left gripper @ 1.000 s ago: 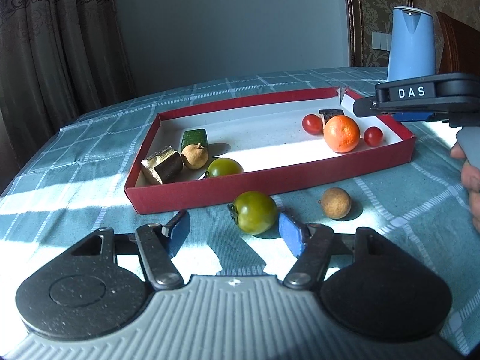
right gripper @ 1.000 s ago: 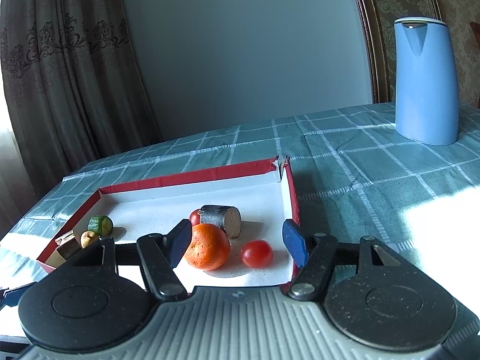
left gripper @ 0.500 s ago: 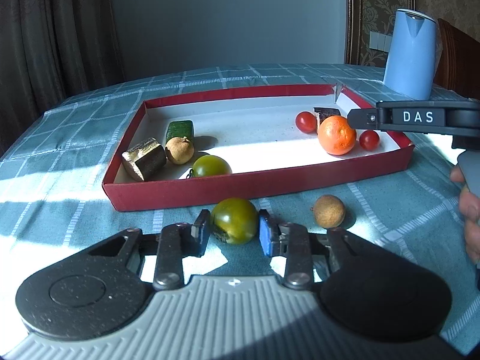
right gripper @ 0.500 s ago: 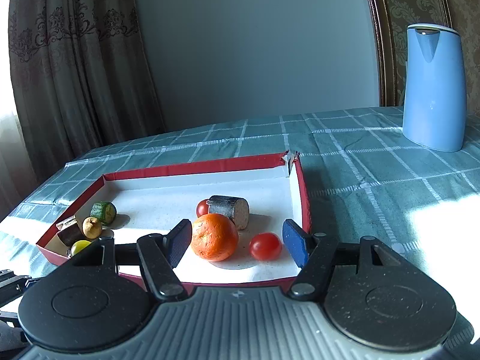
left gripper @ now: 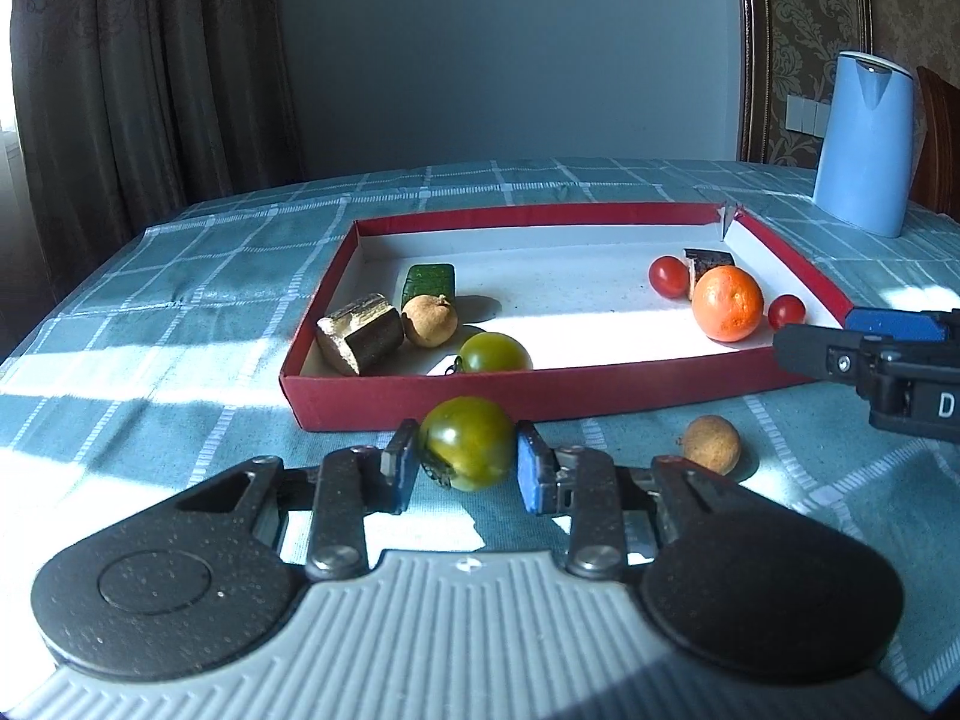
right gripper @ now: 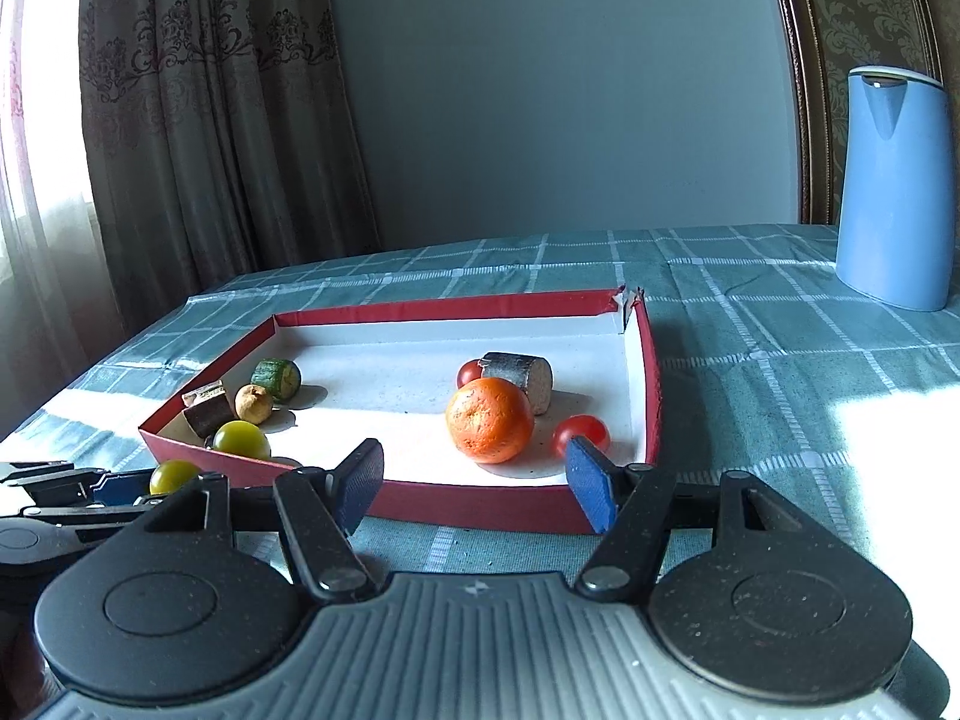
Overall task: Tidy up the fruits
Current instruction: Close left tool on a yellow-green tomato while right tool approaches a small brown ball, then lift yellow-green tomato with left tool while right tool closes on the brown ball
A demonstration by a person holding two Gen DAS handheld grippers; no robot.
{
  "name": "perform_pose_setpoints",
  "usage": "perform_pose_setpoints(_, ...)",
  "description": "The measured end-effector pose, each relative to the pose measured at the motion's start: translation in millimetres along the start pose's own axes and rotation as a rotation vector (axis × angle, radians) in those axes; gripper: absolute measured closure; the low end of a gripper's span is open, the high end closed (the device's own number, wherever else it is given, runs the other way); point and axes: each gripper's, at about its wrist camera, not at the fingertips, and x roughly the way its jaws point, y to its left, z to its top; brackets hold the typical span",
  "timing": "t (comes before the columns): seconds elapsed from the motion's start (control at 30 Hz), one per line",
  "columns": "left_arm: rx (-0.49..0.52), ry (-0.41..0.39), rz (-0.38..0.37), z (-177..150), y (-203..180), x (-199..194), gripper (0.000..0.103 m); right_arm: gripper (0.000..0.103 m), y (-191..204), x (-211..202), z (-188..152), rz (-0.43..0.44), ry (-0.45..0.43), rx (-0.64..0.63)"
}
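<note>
My left gripper (left gripper: pixel 462 468) is shut on a green tomato (left gripper: pixel 468 443) and holds it just above the cloth in front of the red tray (left gripper: pixel 540 387). The held tomato also shows in the right wrist view (right gripper: pixel 174 476). A brown longan (left gripper: pixel 711 444) lies on the cloth to its right. In the tray lie a second green tomato (left gripper: pixel 495 353), a longan (left gripper: pixel 429 320), a green chunk (left gripper: pixel 428 281), a brown log piece (left gripper: pixel 360 333), an orange (left gripper: pixel 727 303) and two cherry tomatoes (left gripper: pixel 669 276). My right gripper (right gripper: pixel 474 480) is open and empty at the tray's near wall (right gripper: pixel 480 501).
A blue kettle (left gripper: pixel 864 144) stands at the back right on the checked tablecloth (left gripper: pixel 180 300). A dark cylinder piece (right gripper: pixel 519 375) lies behind the orange. Curtains hang at the left beyond the table edge. A chair back (left gripper: pixel 939 138) stands behind the kettle.
My left gripper closed on the green tomato and lifted it slightly toward the tray. My right gripper drew back from over the tray, staying open.
</note>
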Motion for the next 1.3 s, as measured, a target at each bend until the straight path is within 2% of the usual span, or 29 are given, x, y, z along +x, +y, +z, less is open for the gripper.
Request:
perform_pose_setpoints(0.2,-0.015,-0.004,0.028,0,3,0,0.072,0.037,20,-14,-11,0.056,-0.019,-0.079)
perform_pose_setpoints(0.3,-0.022,0.006,0.035,0,5,2,0.072,0.037,34,-4,-12,0.057,0.030,-0.129)
perform_pose_setpoints(0.5,-0.036,0.026,0.052,0,7,5,0.072,0.037,40,20,-11,0.065,0.135,-0.098)
perform_pose_setpoints(0.7,-0.037,0.039,0.054,0,8,8,0.072,0.038,49,31,-10,0.041,0.166,-0.126)
perform_pose_setpoints(0.77,-0.039,0.043,0.052,0,8,10,0.072,0.043,51,36,-11,0.036,0.189,-0.136)
perform_pose_setpoints(0.93,-0.031,0.049,0.053,0,7,10,0.072,0.046,52,38,-10,0.043,0.184,-0.135)
perform_pose_setpoints(1.0,-0.031,0.051,0.053,0,7,11,0.072,0.052,52,38,-10,0.043,0.186,-0.139)
perform_pose_setpoints(1.17,-0.031,0.052,0.052,0,6,11,0.072,0.075,60,36,-10,0.061,0.176,-0.185)
perform_pose_setpoints(1.3,-0.029,0.052,0.054,0,6,11,0.072,0.078,60,35,-10,0.063,0.169,-0.187)
